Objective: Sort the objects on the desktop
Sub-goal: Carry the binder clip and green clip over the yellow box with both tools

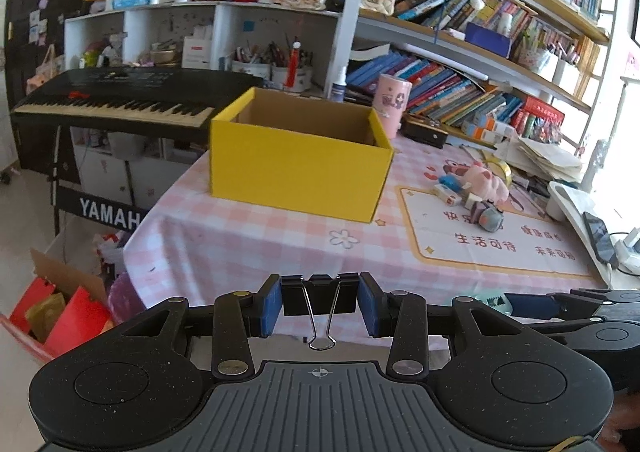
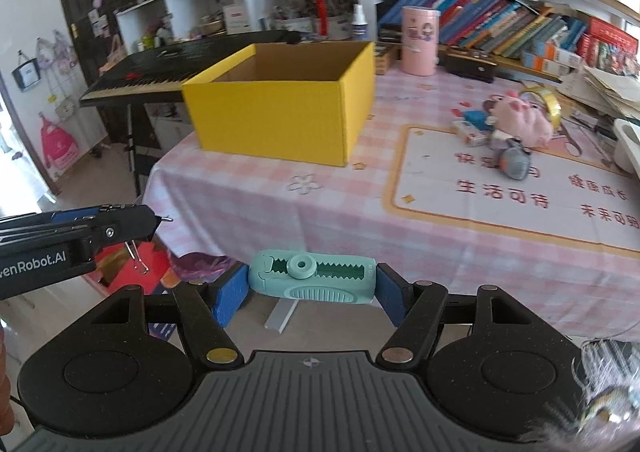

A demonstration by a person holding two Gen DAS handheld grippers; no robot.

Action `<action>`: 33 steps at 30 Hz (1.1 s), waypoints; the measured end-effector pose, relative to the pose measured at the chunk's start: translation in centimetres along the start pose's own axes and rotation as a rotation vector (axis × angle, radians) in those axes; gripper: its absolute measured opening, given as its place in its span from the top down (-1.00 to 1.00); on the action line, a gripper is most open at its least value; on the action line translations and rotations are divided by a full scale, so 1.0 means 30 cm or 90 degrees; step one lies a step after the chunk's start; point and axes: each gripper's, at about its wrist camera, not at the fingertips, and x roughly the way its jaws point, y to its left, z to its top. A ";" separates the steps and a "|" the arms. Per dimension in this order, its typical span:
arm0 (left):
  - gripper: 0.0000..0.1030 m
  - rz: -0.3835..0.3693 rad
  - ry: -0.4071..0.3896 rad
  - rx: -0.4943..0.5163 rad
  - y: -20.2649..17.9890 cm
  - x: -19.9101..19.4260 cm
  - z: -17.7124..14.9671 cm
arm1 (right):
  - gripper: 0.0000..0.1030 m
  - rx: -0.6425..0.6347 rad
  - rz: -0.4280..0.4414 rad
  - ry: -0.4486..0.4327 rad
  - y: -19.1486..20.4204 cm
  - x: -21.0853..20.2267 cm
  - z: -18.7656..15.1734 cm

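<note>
My left gripper (image 1: 319,302) is shut on a black binder clip (image 1: 319,297), held at the near edge of the table, wire handles hanging down. My right gripper (image 2: 311,284) is shut on a teal eraser-like holder (image 2: 312,277) with a toothed slot, held crosswise in front of the table's near edge. An open yellow cardboard box (image 1: 298,168) stands on the pink checked tablecloth ahead; it also shows in the right wrist view (image 2: 280,120). The left gripper (image 2: 132,222) with the clip shows at left in the right wrist view.
A pile of small toys, a pink plush (image 2: 520,118) and a tape roll (image 2: 546,100) lie on the table at right beside a printed mat (image 2: 500,192). A pink cup (image 2: 420,40) stands behind the box. A keyboard (image 1: 116,100) stands left of the table. Red boxes (image 1: 60,316) sit on the floor.
</note>
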 end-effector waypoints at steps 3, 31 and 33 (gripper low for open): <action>0.22 0.000 -0.001 -0.007 0.021 -0.012 -0.008 | -0.29 -0.008 0.000 0.004 0.031 0.000 -0.004; 0.22 0.014 0.003 -0.022 0.118 0.008 0.024 | -0.29 -0.049 0.023 0.012 0.145 0.063 0.055; 0.22 0.017 0.006 -0.021 0.120 0.018 0.029 | -0.29 -0.047 0.026 0.013 0.143 0.074 0.059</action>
